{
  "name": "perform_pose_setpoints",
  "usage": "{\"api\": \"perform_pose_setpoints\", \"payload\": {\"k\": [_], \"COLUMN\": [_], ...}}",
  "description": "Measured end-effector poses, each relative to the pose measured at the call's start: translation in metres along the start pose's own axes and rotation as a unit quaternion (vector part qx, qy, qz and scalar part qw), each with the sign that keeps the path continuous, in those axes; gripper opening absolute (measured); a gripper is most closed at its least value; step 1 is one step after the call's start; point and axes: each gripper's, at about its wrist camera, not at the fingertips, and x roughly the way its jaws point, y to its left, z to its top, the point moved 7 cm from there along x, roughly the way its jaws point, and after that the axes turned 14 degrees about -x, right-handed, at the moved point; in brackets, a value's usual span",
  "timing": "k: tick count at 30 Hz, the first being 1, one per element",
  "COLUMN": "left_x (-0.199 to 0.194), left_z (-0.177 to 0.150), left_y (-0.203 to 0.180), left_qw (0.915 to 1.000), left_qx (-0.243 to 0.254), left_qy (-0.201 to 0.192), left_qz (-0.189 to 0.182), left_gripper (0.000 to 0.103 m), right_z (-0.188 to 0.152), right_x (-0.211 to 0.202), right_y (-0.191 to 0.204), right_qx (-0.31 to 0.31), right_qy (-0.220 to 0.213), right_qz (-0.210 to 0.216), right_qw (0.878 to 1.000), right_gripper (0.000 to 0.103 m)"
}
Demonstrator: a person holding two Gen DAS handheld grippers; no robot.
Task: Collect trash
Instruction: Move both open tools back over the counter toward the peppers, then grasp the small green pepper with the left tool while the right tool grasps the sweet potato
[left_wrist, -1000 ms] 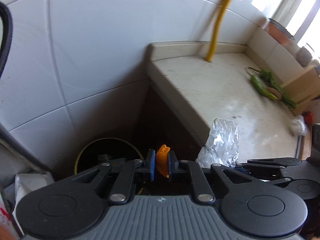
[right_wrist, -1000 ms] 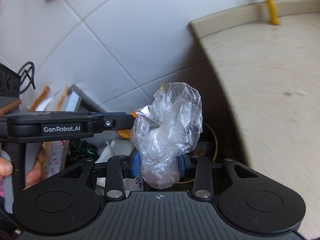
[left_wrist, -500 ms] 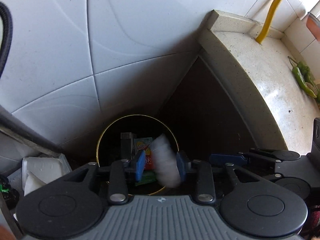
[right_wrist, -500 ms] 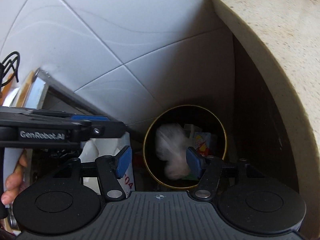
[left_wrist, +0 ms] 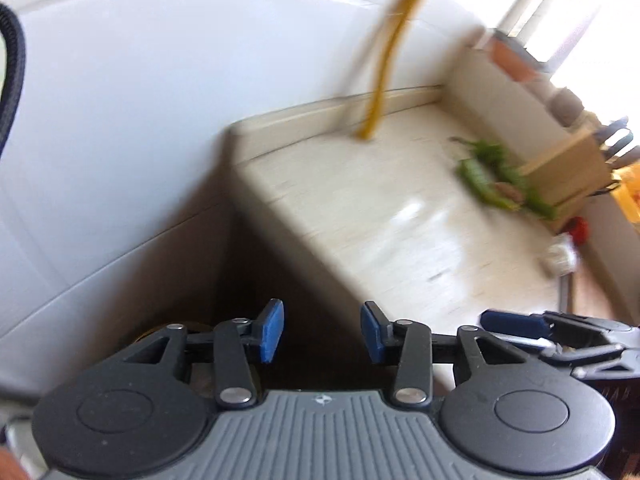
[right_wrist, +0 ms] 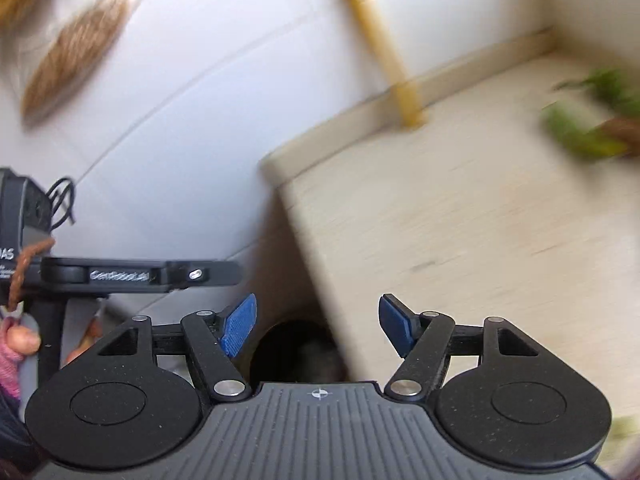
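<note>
Risk 1: both views are motion-blurred, so we can't fix exact spots on the countertop (left_wrist: pixel 400 216). If we go for the next piece at this pace we could miss it or shove it off the edge.
Risk 2: green peppers (left_wrist: pixel 496 184) lie beside the wooden knife block (left_wrist: pixel 568 176). They look like food, not trash, so grabbing them would prob be a wrong pick.
Risk 3: small white crumpled scrap (left_wrist: pixel 560 258) near the far counter edge, w/ a red item (left_wrist: pixel 580 229) just beside it. We judge the scrap the likely next trash. It's light, so a wide-open approach could nudge it away.
Risk 4: yellow pipe (left_wrist: pixel 384 60) stands at the back of the counter, and a high swing could clip it.
Left gripper (left_wrist: pixel 322 334): fingers spread, nothing between them. It's aimed over the dark gap btw tiled wall (left_wrist: pixel 120 120) and counter.
Right gripper (right_wrist: pixel 318 326): fingers spread wide, empty. It hangs above the bin (right_wrist: pixel 296 354), tilted toward the counter.
Trash location: dark round bin sits low in the gap beside the counter. Something pale is inside, too blurred to ID.
Hands: a person's hand (right_wrist: pixel 16 340) w/ pink sleeve holds the left tool's handle, seen in right view.
</note>
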Motion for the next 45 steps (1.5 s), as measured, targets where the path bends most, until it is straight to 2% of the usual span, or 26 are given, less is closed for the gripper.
{"api": "perform_pose_setpoints", "payload": {"k": [5,9,13,18,22,25,28,30,31,37,40,45], "left_x": [0.029,0.062,0.100,0.153,0.187,0.210,0.226,0.237,0.241,0.255,0.264,0.262], "left_z": [0.006,0.014,0.025,0.041,0.052,0.062,0.071,0.073,0.074,0.089,0.089,0.088], "left_y": [-0.082,-0.144,-0.195,-0.233,-0.246,-0.249,-0.250,-0.253,-0.255,-0.258,-0.249,-0.256], "left_qw": [0.9981,0.9957,0.9943,0.9953,0.9958,0.9940,0.9937,0.9945,0.9950,0.9979,0.9969,0.9960], "left_qx": [0.040,0.054,0.035,-0.001,-0.021,-0.050,-0.070,-0.063,-0.061,-0.038,-0.027,0.060], "left_qy": [0.008,0.024,0.047,0.063,0.072,0.083,0.075,0.075,0.073,0.050,0.074,0.066], "left_qz": [-0.046,-0.071,-0.089,-0.074,-0.053,-0.051,-0.044,-0.036,-0.032,-0.015,-0.002,0.005], "left_gripper": [0.040,0.041,0.042,0.042,0.042,0.042,0.042,0.044,0.048,0.048,0.048,0.049], "right_z": [-0.007,-0.014,-0.020,-0.014,-0.002,0.007,0.017,0.023,0.025,0.039,0.045,0.065], "right_x": [-0.057,-0.094,-0.103,-0.092,-0.078,-0.066,-0.055,-0.047,-0.043,-0.024,-0.020,-0.034], "right_y": [-0.079,-0.142,-0.183,-0.210,-0.232,-0.243,-0.246,-0.249,-0.251,-0.254,-0.254,-0.274], "right_qx": [0.027,0.035,0.028,-0.001,-0.033,-0.045,-0.066,-0.080,-0.083,-0.114,-0.140,-0.147], "right_qy": [-0.029,-0.041,-0.039,-0.032,-0.025,-0.016,-0.011,-0.007,-0.005,0.004,0.010,0.006], "right_qz": [-0.080,-0.124,-0.144,-0.143,-0.143,-0.144,-0.139,-0.143,-0.143,-0.140,-0.134,-0.150], "right_qw": [0.996,0.991,0.988,0.989,0.989,0.988,0.988,0.987,0.986,0.984,0.981,0.978], "right_gripper": [0.075,0.076,0.076,0.076,0.076,0.076,0.076,0.076,0.076,0.076,0.076,0.076]}}
